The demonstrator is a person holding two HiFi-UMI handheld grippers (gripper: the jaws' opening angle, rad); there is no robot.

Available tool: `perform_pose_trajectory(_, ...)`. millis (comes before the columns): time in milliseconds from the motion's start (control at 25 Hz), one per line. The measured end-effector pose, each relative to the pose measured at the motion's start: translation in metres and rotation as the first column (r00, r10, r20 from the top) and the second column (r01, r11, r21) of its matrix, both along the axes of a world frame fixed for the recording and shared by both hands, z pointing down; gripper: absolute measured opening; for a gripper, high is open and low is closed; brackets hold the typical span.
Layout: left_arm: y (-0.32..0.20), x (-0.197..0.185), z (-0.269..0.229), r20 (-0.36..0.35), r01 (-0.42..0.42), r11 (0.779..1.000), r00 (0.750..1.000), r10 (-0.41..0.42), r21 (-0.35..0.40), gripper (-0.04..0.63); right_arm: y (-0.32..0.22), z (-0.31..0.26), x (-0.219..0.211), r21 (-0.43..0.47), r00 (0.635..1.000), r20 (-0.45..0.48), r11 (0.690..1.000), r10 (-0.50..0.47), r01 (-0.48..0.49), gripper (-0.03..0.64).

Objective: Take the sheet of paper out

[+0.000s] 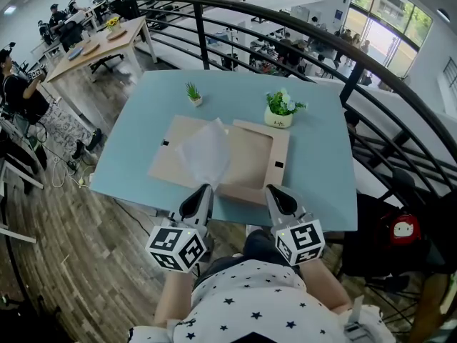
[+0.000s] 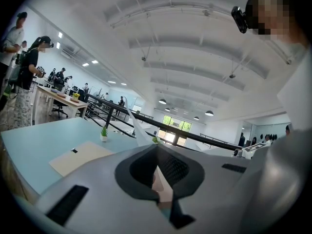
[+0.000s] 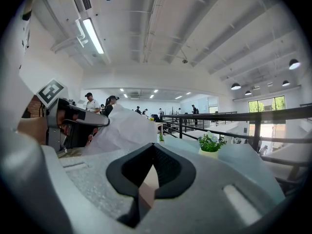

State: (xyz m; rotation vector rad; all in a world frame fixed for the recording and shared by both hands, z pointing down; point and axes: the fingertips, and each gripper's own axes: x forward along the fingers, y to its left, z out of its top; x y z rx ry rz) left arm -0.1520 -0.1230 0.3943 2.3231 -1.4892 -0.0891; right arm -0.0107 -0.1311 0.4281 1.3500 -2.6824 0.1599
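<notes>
A tan cardboard folder lies open on the light blue table. A crumpled white sheet of paper stands up from its middle. My left gripper is at the folder's near edge, jaws shut; the sheet rises straight from its tips, with a tan strip showing in the slit. My right gripper sits to the right on the same near edge, shut on the cardboard. In the right gripper view the sheet billows beside the left gripper.
Two small potted plants stand at the table's far side. A dark metal railing curves behind and to the right of the table. A desk with people stands at far left. Wooden floor lies left of the table.
</notes>
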Motion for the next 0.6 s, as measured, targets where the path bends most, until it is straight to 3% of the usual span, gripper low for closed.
perform_pose_trajectory(600,-0.0046,-0.0009,0.0029,-0.004,-0.007,1.000,1.000,0.007,-0.005,0.002,-0.0033,0.0027,0.0001,-0.001,1.000,-0.001,1.000,0.002,-0.002,0.005)
